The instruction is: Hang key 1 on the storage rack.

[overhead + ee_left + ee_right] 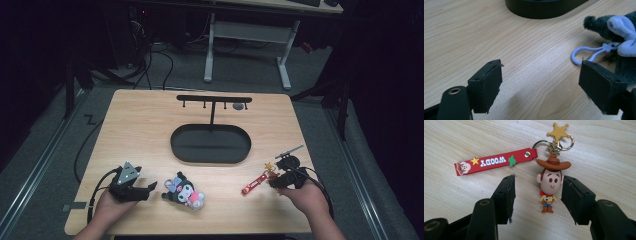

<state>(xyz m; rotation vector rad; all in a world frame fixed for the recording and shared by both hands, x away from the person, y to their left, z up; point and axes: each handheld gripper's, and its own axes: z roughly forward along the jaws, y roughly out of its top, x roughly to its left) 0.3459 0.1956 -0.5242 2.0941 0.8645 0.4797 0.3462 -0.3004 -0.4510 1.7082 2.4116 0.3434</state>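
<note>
The right tongs (pixel 537 192) stand spread around the cowboy keychain figure (pixel 549 188), not pressing it; it lies on the counter (pixel 145 125), its long axis running straight away from them. The left tongs (pixel 541 82), spread and holding nothing, sit beside a plush toy (pixel 184 191).

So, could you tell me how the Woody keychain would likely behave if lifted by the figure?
The figure looks small, so probably light. The red strap and star hang off a ring, so they would likely dangle and swing.
</note>
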